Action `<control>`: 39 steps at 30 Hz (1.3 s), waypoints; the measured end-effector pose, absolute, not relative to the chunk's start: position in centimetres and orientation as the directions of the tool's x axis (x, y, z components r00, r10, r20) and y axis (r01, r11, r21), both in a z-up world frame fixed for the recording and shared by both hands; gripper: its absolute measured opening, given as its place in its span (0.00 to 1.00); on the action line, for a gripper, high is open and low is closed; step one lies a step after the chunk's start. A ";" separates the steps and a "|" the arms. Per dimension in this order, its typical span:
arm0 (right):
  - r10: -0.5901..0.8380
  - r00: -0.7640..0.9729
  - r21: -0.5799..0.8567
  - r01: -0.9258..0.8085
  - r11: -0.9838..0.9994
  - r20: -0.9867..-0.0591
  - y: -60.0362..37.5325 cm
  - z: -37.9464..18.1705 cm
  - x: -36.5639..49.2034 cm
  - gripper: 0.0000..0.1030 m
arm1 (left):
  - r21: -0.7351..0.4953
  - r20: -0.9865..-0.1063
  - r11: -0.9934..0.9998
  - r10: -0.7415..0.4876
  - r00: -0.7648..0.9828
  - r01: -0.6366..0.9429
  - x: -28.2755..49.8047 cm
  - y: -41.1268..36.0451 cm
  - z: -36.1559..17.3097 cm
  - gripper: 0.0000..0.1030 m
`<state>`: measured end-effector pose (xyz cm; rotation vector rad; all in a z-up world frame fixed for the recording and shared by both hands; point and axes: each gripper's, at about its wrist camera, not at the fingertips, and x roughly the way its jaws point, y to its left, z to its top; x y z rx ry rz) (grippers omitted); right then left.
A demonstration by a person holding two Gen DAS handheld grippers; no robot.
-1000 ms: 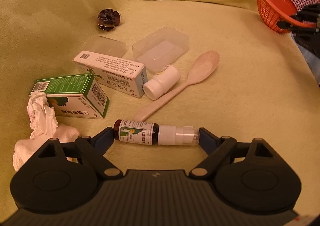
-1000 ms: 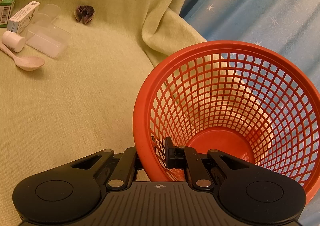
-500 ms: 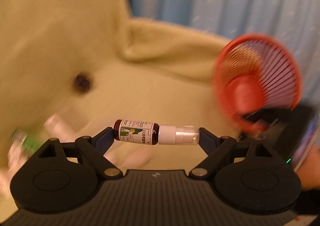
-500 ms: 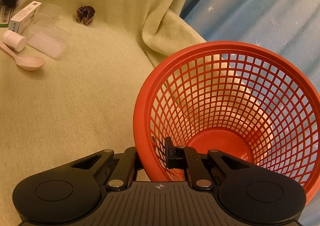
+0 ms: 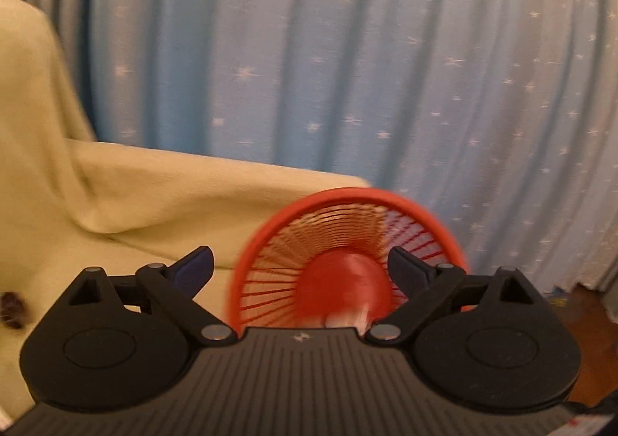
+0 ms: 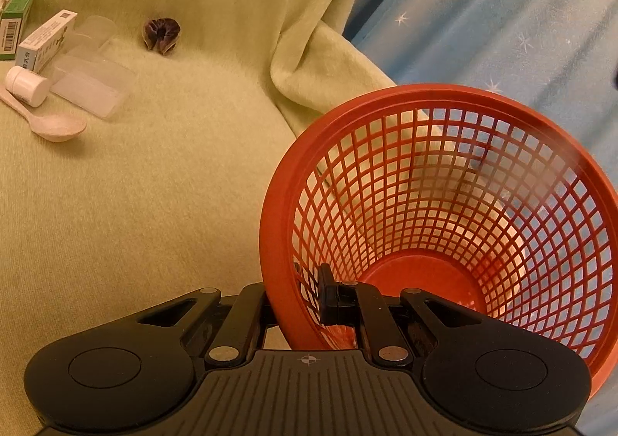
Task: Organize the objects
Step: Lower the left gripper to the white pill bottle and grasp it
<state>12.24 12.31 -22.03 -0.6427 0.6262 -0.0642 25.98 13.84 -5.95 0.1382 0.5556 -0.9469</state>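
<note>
The right gripper has its jaws pinching the near rim of the red mesh basket, which is tilted with its mouth toward the camera. The left gripper is above that basket, jaws spread with nothing between them. A blurred whitish shape, perhaps the spray bottle, shows low inside the basket. Farther off on the yellow-green blanket lie a pale spoon, a white pill bottle, a clear plastic box, two medicine cartons, and a dark dried fruit. A blue starred curtain hangs behind.
</note>
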 end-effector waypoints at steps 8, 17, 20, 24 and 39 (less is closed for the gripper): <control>-0.242 0.812 -0.565 -0.128 0.815 -0.531 12.3 -21.9 12.4 0.05 | -0.076 -0.538 0.866 -0.454 0.711 0.495 25.1 27.0 -8.4 0.92; -0.237 0.810 -0.564 -0.135 0.815 -0.537 12.2 -21.9 12.0 0.05 | -0.034 -0.618 0.987 -0.146 0.773 0.160 22.5 38.6 -12.8 0.92; -0.238 0.809 -0.566 -0.137 0.813 -0.537 12.2 -21.9 12.0 0.05 | -0.043 -0.640 0.991 -0.126 0.758 0.128 22.2 39.5 -14.4 0.92; -0.239 0.809 -0.571 -0.140 0.809 -0.537 12.3 -22.0 12.0 0.05 | -0.034 -0.656 0.988 -0.135 0.743 0.150 22.2 38.8 -15.8 0.91; -0.236 0.810 -0.568 -0.140 0.811 -0.536 12.4 -22.1 12.0 0.05 | -0.060 -0.721 0.990 -0.134 0.680 0.130 27.5 31.5 -22.3 0.63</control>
